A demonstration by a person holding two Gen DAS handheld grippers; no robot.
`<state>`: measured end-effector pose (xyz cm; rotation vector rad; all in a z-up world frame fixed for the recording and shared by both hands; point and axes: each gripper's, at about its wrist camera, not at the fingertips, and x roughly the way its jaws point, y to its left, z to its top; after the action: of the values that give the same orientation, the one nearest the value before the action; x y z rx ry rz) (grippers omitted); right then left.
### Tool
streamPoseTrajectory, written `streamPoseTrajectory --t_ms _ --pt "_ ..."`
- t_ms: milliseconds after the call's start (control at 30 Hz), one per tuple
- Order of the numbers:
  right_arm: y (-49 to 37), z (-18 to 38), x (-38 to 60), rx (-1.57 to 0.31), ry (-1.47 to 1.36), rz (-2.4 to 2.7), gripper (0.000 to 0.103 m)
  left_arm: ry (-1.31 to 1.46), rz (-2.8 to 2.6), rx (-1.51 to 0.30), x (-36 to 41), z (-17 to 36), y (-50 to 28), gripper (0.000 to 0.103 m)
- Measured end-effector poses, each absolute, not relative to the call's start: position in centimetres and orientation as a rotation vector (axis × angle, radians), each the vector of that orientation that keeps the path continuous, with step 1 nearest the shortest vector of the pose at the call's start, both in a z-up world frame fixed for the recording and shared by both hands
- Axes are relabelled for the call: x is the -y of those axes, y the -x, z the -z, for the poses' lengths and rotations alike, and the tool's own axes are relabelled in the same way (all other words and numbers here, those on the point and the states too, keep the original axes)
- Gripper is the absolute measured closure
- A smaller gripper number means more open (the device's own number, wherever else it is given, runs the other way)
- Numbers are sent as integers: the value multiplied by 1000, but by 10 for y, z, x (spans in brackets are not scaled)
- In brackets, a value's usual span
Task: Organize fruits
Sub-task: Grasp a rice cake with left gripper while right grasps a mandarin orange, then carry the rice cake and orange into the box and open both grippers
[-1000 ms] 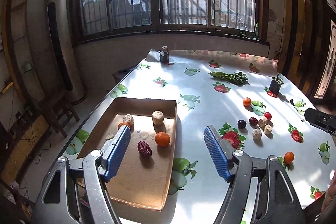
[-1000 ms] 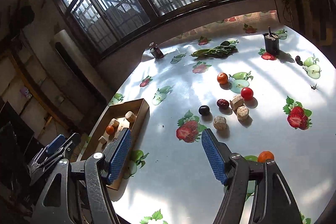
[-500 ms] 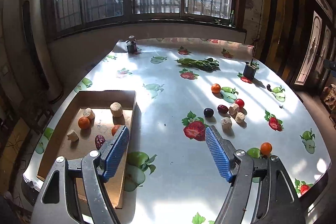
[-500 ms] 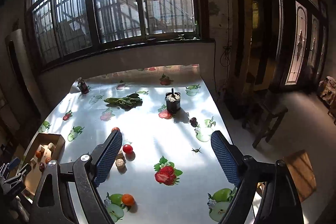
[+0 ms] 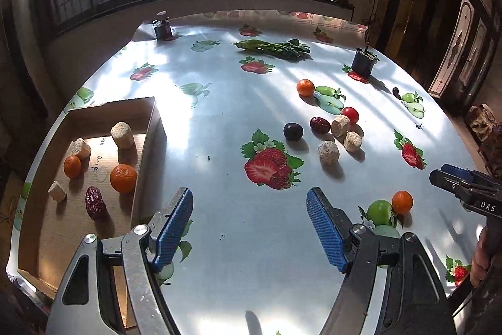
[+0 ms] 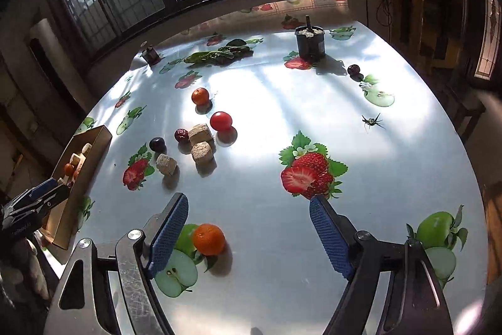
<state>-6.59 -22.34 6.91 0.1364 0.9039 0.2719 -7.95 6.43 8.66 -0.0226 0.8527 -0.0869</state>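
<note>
The right gripper's fingers are closing with nothing gripped, the near orange just inside the left pad. The left gripper hangs released, empty, beside the cardboard tray, seemingly where sorted fruit goes.

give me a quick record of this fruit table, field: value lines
tray: brown cardboard tray at the table's left edge
in tray: two oranges, a wrinkled red date, three beige cork-like chunks
loose cluster: dark plum, red date, red cherry tomato, three beige chunks
nearest fruit: small orange mandarin beside the right gripper's left finger
left gripper: open, empty
right gripper: closing, nothing held
far end: leafy greens, black pot
</note>
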Motion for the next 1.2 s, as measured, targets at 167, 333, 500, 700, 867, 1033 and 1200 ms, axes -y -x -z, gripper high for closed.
streamPoseTrajectory --t_ms 167,333,500,700,867,1033,1200 --pt "69 -48 205 -947 -120 -316 37 25 173 -876 -39 -77 48 29" --pt "68 -37 199 -962 -128 -330 37 11 253 -892 -9 -63 19 30" --pt "66 -31 192 -982 -110 -349 42 -6 295 -904 13 -46 -4 30" --pt "64 -28 182 -998 -74 -359 42 -49 288 -951 25 -22 -19 30" --pt "62 -24 176 -1015 -61 -361 53 -56 292 -947 28 -15 -22 60" --pt "63 -24 170 -1012 -31 -334 70 -22 299 -944 24 -18 -20 76" --pt "65 -27 170 -1009 -25 -317 70 16 296 -906 10 -38 -3 76"
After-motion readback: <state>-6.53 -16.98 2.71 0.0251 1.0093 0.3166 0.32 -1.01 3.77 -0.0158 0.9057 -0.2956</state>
